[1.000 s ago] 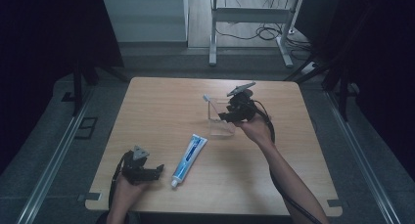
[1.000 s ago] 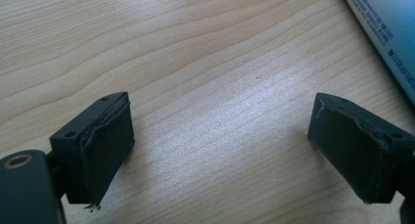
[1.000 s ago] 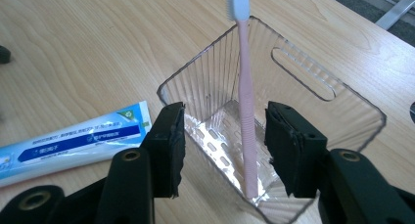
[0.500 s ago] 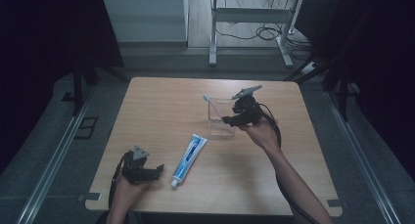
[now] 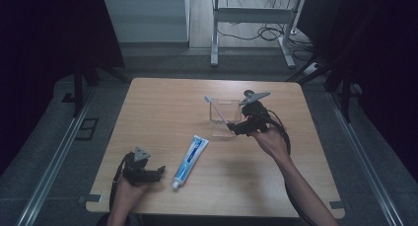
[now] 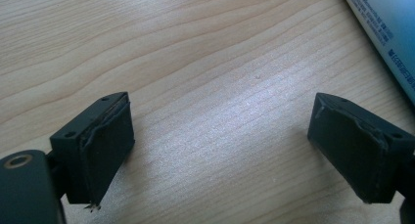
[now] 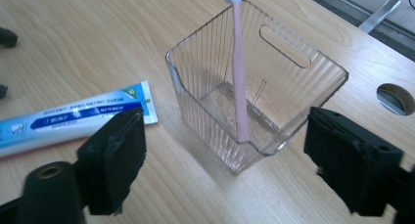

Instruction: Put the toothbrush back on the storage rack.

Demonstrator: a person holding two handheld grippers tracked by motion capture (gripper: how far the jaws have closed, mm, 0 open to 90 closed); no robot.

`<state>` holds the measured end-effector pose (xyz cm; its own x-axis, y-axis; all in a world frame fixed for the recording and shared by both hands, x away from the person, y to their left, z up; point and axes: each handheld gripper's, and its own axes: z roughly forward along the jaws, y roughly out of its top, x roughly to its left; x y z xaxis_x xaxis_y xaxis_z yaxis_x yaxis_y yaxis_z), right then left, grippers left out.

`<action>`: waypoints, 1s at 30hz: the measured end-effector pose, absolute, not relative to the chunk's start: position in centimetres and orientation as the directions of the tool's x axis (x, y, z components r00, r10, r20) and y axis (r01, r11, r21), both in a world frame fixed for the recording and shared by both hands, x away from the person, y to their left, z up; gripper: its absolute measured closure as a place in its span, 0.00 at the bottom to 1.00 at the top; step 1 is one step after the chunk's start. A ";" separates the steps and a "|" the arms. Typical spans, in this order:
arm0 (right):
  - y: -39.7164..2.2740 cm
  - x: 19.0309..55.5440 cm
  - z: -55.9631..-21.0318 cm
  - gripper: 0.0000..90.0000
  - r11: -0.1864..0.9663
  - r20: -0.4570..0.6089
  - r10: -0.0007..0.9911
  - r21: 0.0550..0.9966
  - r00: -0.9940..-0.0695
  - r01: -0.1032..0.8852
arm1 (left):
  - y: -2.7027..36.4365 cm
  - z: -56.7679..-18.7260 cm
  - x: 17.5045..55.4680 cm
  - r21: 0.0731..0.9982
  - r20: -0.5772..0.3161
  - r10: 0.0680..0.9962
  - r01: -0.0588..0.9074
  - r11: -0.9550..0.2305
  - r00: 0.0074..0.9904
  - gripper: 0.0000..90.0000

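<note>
Wooden table [image 5: 162, 107], light grain, rounded corners. Dark floor on all sides; a grey frame stands on the floor beyond the far edge.

Open room: the whole left half of the table, from the far edge down to your left hand, is bare wood. The near right corner is bare too, crossed only by your right forearm. Everything on the table sits in a band from centre to right.

Count:
- One clear plastic bin [image 7: 254, 82], ribbed walls, a slot handle cut into the far wall. It sits right of centre, well in from the far and right edges.
- One pink toothbrush [image 7: 239, 72], standing tilted in the bin, lower end resting at the bin's near wall, head up above the rim.
- One toothpaste tube [image 5: 190, 155], white and blue, lying flat near the table's middle, cap end toward the near edge. It is apart from the bin.
- One round hole in the tabletop [image 7: 394, 99] beyond the bin, seen in the right gripper view.

Your left gripper [image 5: 143, 170] rests low near the front edge, just left of the tube's cap; jaws spread wide over bare wood, nothing between them.

Your right gripper [image 5: 235, 128] hangs just beside the bin's near side; jaws spread wide, not touching bin or brush.
</note>
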<state>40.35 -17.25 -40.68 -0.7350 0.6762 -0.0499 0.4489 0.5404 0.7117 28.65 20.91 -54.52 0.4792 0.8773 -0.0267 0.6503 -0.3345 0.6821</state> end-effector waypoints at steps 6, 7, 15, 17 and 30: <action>-17.9 39.3 -40.8 0.10 0.549 -0.050 0.667 0.707 -0.743 0.445 | 20.9 -54.5 28.7 0.682 -0.024 0.876 0.649 -0.337 0.481 0.11; -18.0 39.2 -40.8 0.09 0.557 -0.052 0.663 0.701 -0.747 0.446 | 20.9 -54.5 28.7 0.682 -0.025 0.876 0.649 -0.337 0.481 0.11; -18.6 38.0 -41.5 0.01 0.595 -0.068 0.648 0.668 -0.759 0.447 | 20.9 -54.5 28.7 0.682 -0.024 0.877 0.649 -0.337 0.480 0.11; -18.9 37.8 -41.7 0.00 0.595 -0.066 0.649 0.665 -0.758 0.451 | 20.9 -54.5 28.7 0.682 -0.025 0.877 0.649 -0.337 0.481 0.11; -21.5 35.5 -43.4 0.00 0.588 -0.091 0.660 0.680 -0.745 0.438 | 20.9 -54.5 28.7 0.683 -0.025 0.877 0.649 -0.336 0.480 0.11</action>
